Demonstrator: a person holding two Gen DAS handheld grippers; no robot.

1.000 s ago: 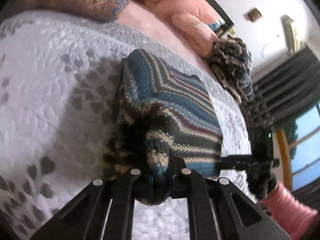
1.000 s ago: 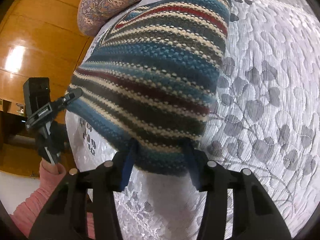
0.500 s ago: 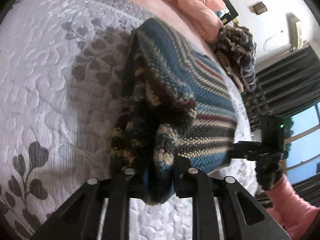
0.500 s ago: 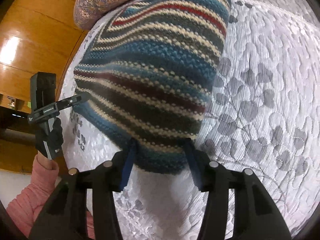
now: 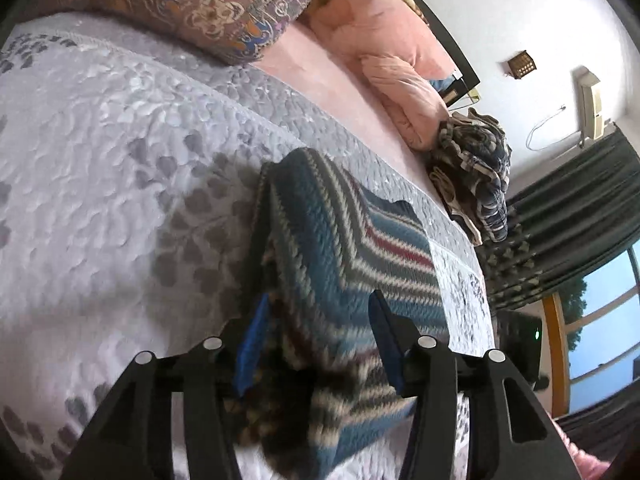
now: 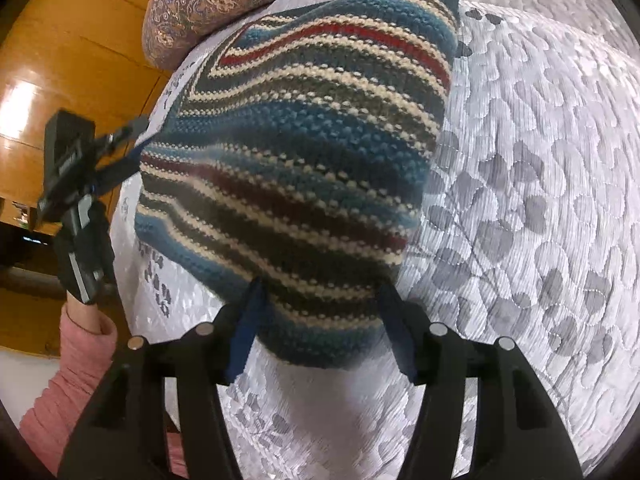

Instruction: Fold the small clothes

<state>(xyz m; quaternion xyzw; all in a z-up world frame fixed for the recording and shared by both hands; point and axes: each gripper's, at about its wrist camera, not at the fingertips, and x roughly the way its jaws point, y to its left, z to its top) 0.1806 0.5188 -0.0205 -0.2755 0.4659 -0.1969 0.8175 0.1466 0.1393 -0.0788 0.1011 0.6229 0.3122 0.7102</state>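
while both tongs gape empty, striped knit near edge blurred, quilt beneath

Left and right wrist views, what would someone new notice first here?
The eye lands on the striped knit garment, folded and lying on the grey leaf-patterned bedspread, with the open right gripper straddling its near edge. In the left wrist view the left gripper is open over the same garment. Behind it sit a paisley pillow and a heap of other knitwear near the bed's far edge.
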